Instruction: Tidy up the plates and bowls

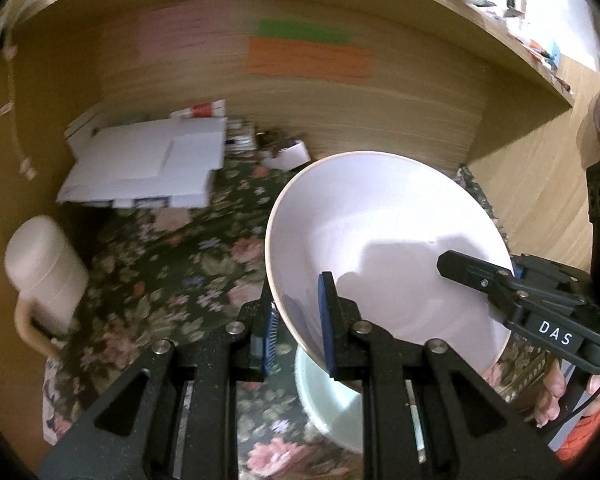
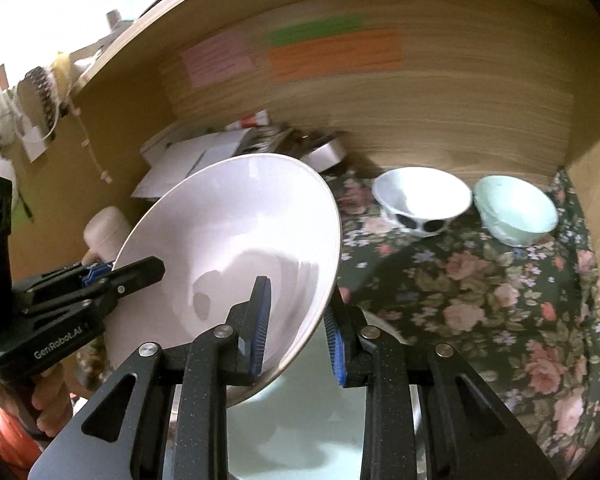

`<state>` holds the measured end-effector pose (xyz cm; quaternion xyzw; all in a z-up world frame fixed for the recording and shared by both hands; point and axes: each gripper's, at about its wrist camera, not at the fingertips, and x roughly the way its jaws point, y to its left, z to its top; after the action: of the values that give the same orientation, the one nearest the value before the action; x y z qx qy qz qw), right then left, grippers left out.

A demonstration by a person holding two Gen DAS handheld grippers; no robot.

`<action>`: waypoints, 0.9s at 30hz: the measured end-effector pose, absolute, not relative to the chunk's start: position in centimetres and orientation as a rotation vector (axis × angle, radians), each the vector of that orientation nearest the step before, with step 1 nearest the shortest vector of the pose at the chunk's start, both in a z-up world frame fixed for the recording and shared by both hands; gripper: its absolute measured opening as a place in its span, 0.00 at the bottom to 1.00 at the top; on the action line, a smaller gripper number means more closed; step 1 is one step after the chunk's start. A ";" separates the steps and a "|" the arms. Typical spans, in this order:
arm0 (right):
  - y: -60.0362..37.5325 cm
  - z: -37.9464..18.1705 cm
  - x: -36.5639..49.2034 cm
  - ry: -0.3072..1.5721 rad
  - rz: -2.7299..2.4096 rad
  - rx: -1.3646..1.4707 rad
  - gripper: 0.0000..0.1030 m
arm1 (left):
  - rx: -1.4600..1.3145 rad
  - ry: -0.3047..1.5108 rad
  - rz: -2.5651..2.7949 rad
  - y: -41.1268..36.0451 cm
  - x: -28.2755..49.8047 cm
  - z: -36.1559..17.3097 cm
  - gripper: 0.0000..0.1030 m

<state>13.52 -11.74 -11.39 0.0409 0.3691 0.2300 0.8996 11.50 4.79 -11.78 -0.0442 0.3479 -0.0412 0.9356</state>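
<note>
A large pale pink bowl (image 1: 384,224) hangs tilted above the floral cloth, held by both grippers. My left gripper (image 1: 300,328) is shut on its near rim, one blue pad inside the bowl and one outside. My right gripper (image 2: 298,328) is shut on the opposite rim in the same way. Each gripper shows in the other's view: the right gripper (image 1: 460,268) and the left gripper (image 2: 140,272). A pale green dish (image 2: 320,420) sits on the cloth directly below the held bowl. Further back stand a white bowl with black spots (image 2: 420,200) and a mint bowl (image 2: 516,210).
The dishes rest on a dark floral cloth (image 2: 480,300) inside a wooden alcove with side walls and a shelf overhead. A cream lidded jug (image 1: 44,276) stands at the left. White boxes and papers (image 1: 148,164) and a small round tin (image 1: 288,154) lie at the back.
</note>
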 end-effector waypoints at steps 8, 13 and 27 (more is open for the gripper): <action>-7.9 -12.2 13.2 0.792 0.553 0.081 0.23 | -0.111 0.723 -0.007 8.6 9.1 -12.4 0.18; -5.7 -12.9 13.3 0.817 0.598 0.074 0.23 | -0.134 0.742 0.032 10.7 8.2 -13.3 0.18; -1.1 -16.8 14.3 0.924 0.679 0.019 0.23 | -0.159 0.813 0.109 14.3 6.9 -16.9 0.18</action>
<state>14.30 -1.07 -16.76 0.0090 0.4371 0.3211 0.8401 6.94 14.33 -16.92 -0.0771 0.3948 0.0531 0.9140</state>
